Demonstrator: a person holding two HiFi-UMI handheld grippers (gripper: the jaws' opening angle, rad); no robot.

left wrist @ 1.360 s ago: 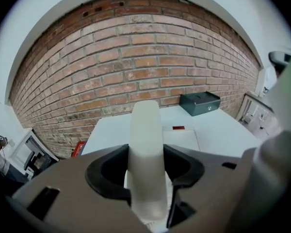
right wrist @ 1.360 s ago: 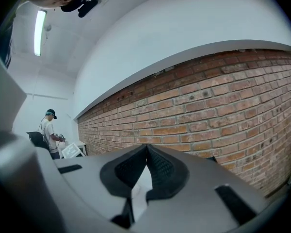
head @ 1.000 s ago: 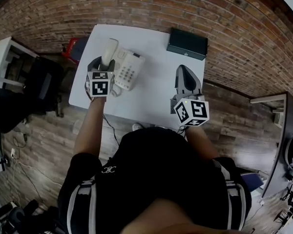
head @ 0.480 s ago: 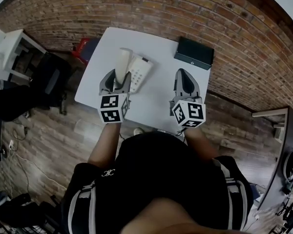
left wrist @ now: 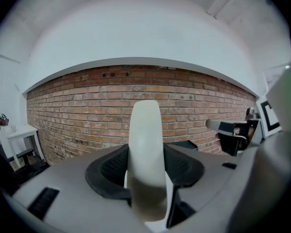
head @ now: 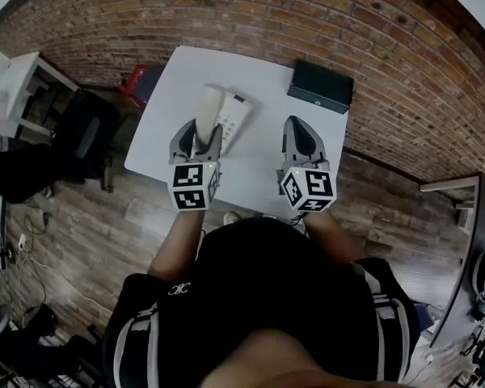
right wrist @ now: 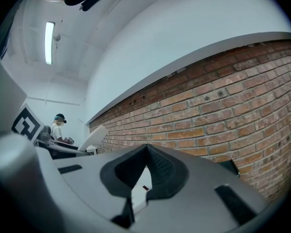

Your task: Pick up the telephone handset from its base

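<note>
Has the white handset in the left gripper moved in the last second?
Yes. The handset, clamped in the left gripper, came back toward the person: the gripper's marker cube, earlier over the white table, now overhangs its near edge.

The left gripper (head: pixel 200 132) and right gripper (head: pixel 301 132) were grey with black pads (left wrist: pixel 106 171); behind each sat a black-and-white marker cube (head: pixel 194 187). The person's top (head: pixel 259 297) was black, short-sleeved, pale-striped.

Desk, left part: a bare strip of the desk (head: pixel 163 103) is left beside the handset (head: pixel 207 103).
Beside the phone base (head: pixel 236 115): room is taken by the handset clamped in the left tongs (head: pixel 197 132).
Desk centre: open surface is left between the phone base and the right tongs (head: pixel 299 128).
Far right corner: blocked by a black box (head: pixel 322 86).
Beyond the desk: passage is closed by the brick wall (head: pixel 307 14).
</note>
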